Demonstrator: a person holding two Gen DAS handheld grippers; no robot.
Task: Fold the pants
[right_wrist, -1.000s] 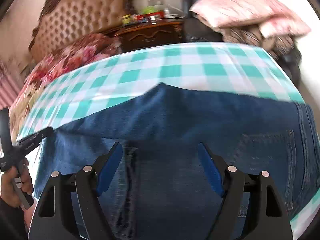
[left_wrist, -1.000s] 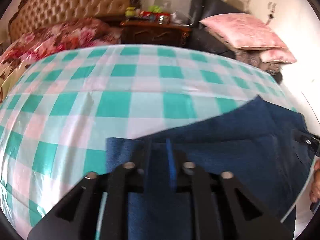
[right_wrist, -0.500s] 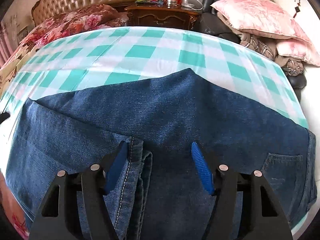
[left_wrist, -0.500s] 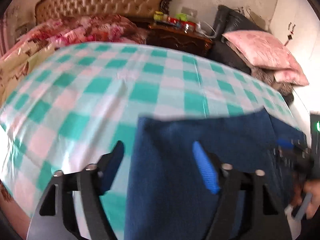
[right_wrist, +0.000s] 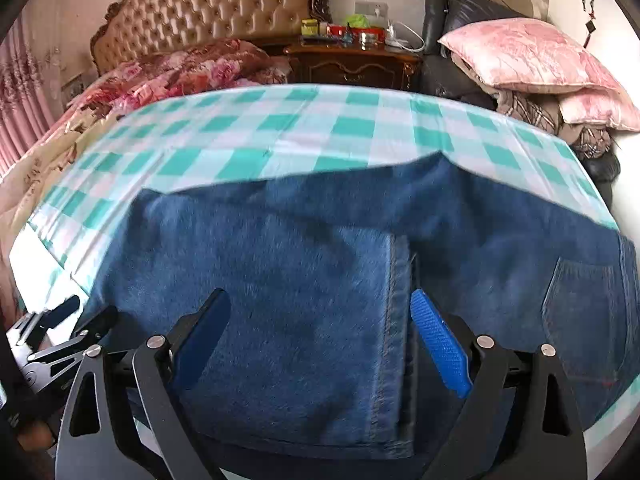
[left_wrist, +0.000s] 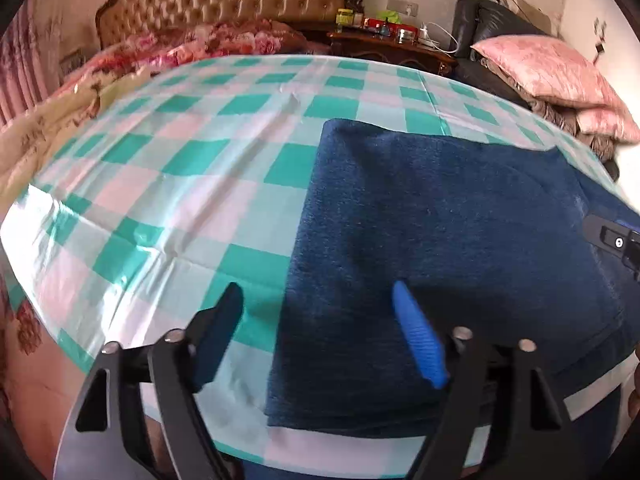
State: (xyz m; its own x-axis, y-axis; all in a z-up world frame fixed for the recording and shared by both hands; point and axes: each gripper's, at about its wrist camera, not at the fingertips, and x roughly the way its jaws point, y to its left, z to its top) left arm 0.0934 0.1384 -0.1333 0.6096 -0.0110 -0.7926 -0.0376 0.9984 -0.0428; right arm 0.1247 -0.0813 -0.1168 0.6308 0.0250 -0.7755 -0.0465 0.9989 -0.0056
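Note:
Dark blue jeans (left_wrist: 440,220) lie folded flat on the table's teal-and-white checked cloth (left_wrist: 180,180). My left gripper (left_wrist: 318,300) hovers over their left folded edge. Its jaws are opening, and the denim edge passes under the gap without being pinched. In the right wrist view the jeans (right_wrist: 300,260) fill the near half, with a leg hem (right_wrist: 400,320) laid on top and a back pocket (right_wrist: 584,312) at right. My right gripper (right_wrist: 320,300) is above that folded leg, its jaws opening and gripping nothing.
Beyond the table stands a bed with a floral quilt (right_wrist: 180,72) and a tufted headboard (right_wrist: 208,12). A dark nightstand (right_wrist: 352,64) holds small jars. Pink pillows (right_wrist: 520,56) are stacked on a black chair at right. The table's near edge runs just under both grippers.
The left gripper was nearly shut on a denim fold and has let it go, spreading wide and shifting left. The right gripper also widened and shifted; the folded leg now lies flat.

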